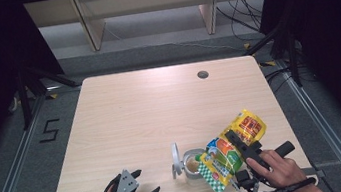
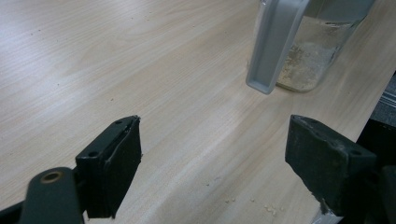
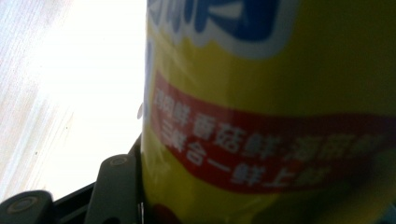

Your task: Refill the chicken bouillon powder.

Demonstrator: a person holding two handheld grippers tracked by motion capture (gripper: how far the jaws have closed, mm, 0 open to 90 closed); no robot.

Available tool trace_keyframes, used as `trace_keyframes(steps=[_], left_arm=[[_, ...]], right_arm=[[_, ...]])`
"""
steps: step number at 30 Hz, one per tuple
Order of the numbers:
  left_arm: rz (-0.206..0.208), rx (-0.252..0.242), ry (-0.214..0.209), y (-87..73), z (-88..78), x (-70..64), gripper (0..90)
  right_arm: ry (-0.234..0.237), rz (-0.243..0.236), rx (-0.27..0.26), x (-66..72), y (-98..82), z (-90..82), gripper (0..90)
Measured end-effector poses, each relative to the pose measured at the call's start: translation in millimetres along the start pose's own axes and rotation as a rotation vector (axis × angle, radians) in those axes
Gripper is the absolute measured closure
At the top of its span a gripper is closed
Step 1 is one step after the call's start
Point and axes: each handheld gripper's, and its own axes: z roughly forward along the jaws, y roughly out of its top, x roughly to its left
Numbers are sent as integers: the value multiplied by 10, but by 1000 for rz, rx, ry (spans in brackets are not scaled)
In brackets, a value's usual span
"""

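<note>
The right gripper point(image 1: 230, 149) clamps the yellow pouch point(image 1: 231, 149), tipped over the open jar point(image 1: 193, 167) at the desk's point(image 1: 160, 107) near edge; some powder is in, pouring seems unfinished. The left gripper point(image 1: 143, 185) waits wide open, empty.

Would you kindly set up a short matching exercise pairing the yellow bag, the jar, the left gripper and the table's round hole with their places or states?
Things:
1. yellow bag
2. glass jar
3. left gripper
4. round hole

States or places:
A. far side of the table, right of the middle
B. open, nothing between its jaws
C. tilted over the jar, in the right gripper
D. lid flipped up, powder inside

Pairs: 1-C, 2-D, 3-B, 4-A
</note>
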Motion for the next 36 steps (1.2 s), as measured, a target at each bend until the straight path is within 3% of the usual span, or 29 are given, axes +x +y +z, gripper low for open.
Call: trace_keyframes(steps=[5, 6, 8, 15, 18, 19, 20, 22, 36], left_arm=[[0, 5, -3, 2, -3, 4, 181], [0, 5, -3, 3, -3, 5, 181], [1, 6, -4, 1, -4, 3, 181], [-1, 0, 1, -2, 2, 2, 181], [2, 0, 0, -1, 1, 1, 181], [2, 1, -1, -2, 1, 1, 180], [0, -1, 1, -1, 2, 1, 181], [-1, -1, 0, -1, 2, 0, 181], [-3, -1, 1, 1, 1, 3, 181]], right_arm=[[7, 17, 4, 16, -9, 1, 469], [5, -13, -5, -6, -8, 9, 469], [5, -15, -6, -6, -12, 5, 469], [-3, -1, 6, 0, -18, -5, 469], [12, -20, 16, -18, -15, -15, 470], [-8, -7, 6, -6, -21, -13, 469], [8, -17, 21, -22, -17, -19, 470], [-10, -10, 7, -12, -25, -9, 470], [-8, -10, 7, -3, -31, -10, 470]])
